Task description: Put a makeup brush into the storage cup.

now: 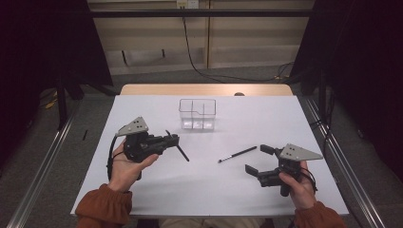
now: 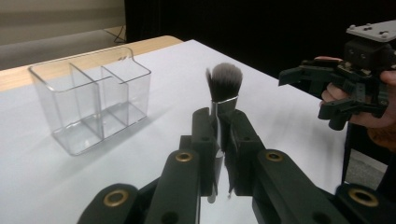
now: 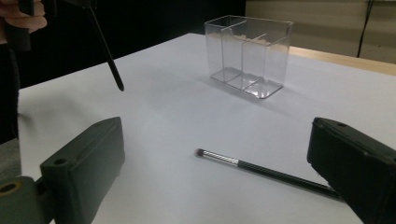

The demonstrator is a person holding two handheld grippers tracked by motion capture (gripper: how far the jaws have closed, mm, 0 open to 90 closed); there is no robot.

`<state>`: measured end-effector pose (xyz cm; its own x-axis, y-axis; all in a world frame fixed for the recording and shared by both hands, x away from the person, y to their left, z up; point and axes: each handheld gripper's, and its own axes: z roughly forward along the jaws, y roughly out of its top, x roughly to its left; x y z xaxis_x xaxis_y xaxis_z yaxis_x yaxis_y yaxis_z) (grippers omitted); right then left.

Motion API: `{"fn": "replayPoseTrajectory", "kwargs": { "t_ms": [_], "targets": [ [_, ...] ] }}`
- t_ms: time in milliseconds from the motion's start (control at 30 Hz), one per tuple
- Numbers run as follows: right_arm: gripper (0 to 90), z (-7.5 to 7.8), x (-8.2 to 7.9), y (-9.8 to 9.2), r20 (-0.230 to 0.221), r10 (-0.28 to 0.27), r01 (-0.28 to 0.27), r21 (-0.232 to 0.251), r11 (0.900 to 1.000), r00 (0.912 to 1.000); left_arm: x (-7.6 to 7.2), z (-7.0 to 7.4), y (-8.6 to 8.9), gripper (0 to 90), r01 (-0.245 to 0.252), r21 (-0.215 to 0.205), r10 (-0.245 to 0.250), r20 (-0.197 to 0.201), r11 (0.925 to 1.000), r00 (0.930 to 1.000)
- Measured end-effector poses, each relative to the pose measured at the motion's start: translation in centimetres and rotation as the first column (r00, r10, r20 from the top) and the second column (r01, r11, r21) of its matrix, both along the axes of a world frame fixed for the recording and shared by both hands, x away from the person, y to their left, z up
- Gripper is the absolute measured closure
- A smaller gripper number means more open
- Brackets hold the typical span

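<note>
A: Your left gripper pinches the fluffy brush upright between its pads; the clear organizer stands ahead, to its left.

B: Keep it vertical over a compartment. Your right gripper is spread wide, the thin brush lying between its jaws.

White table top: level, bare along the near edge; a wooden strip runs along its far edge, with a small dark item at that edge, too small to identify. Grey floor beyond and to both sides; a metal rail lies along the floor at the left, another rail at the right. Beige wall panels at the back; a black cable hangs down them and trails across the floor to the right. Black curtains flank both sides.
</note>
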<state>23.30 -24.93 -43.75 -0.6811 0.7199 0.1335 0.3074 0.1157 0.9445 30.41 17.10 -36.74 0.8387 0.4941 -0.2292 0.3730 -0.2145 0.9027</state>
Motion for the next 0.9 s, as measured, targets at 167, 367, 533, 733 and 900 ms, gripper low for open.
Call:
{"fn": "replayPoseTrajectory", "kwargs": {
  "t_ms": [167, 367, 533, 733, 900],
  "targets": [
    [2.5, -0.2, -0.4, -0.5, 0.012, -0.022, 0.022, 0.012, 1.000, 0.9997, 0.3, 0.2, 0.8, 83.5, -0.012, 0.027, 0.012, -0.007, 0.9996, 0.9999],
    [2.0, -0.6, -1.0, -1.2, 0.038, -0.053, 0.052, 0.016, 0.999, 0.9979, 0.7, 0.3, 1.4, 83.5, -0.014, 0.046, 0.015, -0.025, 0.9988, 0.9996],
    [1.4, -0.7, -1.4, -1.7, 0.048, -0.070, 0.068, 0.036, 0.997, 0.9964, 0.9, 0.7, 1.5, 83.5, -0.008, 0.078, 0.010, -0.027, 0.9969, 0.9996],
    [1.2, -0.9, -1.4, -1.7, 0.051, -0.072, 0.070, 0.045, 0.997, 0.9961, 1.8, 1.0, 1.4, 83.5, -0.022, 0.111, 0.025, -0.029, 0.9935, 0.9993],
    [1.2, -1.0, -1.5, -1.6, 0.052, -0.064, 0.062, 0.043, 0.997, 0.9966, 2.8, 1.4, 1.3, 83.5, -0.030, 0.111, 0.033, -0.023, 0.9933, 0.9992]
  ]
}}
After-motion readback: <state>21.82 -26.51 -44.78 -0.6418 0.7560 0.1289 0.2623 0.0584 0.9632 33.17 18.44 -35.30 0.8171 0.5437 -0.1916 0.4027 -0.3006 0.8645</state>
